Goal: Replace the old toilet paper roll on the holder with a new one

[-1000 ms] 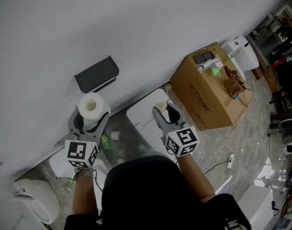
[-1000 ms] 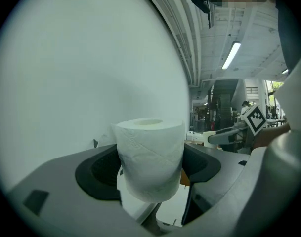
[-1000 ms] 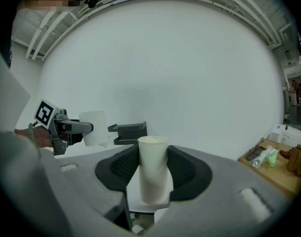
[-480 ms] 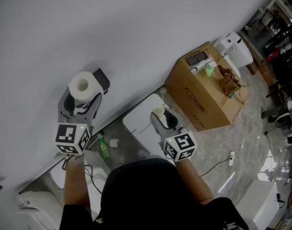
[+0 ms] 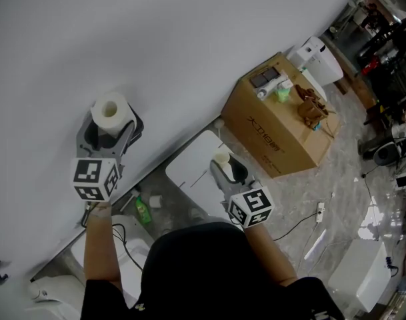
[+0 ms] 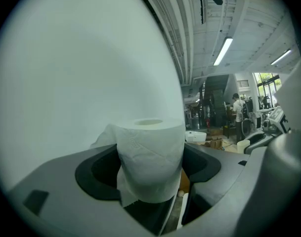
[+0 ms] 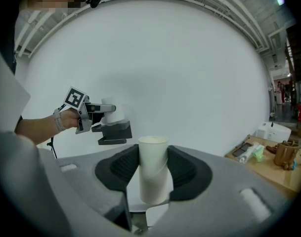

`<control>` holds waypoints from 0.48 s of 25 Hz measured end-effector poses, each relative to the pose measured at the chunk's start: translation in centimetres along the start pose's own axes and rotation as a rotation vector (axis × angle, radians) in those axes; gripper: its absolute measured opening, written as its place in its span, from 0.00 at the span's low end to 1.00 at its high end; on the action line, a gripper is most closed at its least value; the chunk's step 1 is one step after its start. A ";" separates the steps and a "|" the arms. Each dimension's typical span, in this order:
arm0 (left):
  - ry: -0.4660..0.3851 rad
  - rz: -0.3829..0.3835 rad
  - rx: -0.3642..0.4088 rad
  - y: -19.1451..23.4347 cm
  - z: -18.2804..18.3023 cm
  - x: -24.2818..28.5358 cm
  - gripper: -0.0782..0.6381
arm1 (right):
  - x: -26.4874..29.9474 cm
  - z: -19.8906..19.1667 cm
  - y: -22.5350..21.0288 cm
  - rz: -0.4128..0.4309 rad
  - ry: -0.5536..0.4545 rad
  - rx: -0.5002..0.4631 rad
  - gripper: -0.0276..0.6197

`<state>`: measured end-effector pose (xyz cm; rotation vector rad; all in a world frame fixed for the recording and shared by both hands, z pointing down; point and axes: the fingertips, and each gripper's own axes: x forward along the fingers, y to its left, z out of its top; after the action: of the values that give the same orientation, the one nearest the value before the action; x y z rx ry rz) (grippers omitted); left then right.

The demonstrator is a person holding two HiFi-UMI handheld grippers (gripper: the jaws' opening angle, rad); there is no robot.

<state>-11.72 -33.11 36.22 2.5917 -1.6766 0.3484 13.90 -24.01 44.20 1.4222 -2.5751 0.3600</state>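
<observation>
Ideally the left gripper (image 5: 109, 131), clamping the new toilet paper roll (image 5: 109, 110), needed its core squared to the holder (image 7: 114, 131); the right gripper (image 5: 224, 167) clutched the empty cardboard tube (image 7: 152, 174).

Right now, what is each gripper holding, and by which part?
Left gripper: full toilet paper roll, gripped across its sides. Right gripper: empty cardboard tube, likewise.

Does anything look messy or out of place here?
One small thing: the new toilet paper roll clamped in the left gripper has a loose flap sticking out sideways rather than lying wrapped. The cardboard tube in the right gripper looks intact.
</observation>
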 end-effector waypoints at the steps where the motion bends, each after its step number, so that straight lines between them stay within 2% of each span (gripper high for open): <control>1: 0.008 -0.004 0.003 0.0 -0.2 0.3 0.63 | -0.1 -0.1 -0.1 -0.005 0.001 0.001 0.32; 12: 0.093 -0.011 0.063 0.8 -2.6 1.4 0.63 | -0.6 -0.7 -0.6 -0.028 0.008 0.005 0.32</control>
<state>-12.32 -34.26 39.01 2.5833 -1.6475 0.5209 14.73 -23.64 44.81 1.4537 -2.5475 0.3679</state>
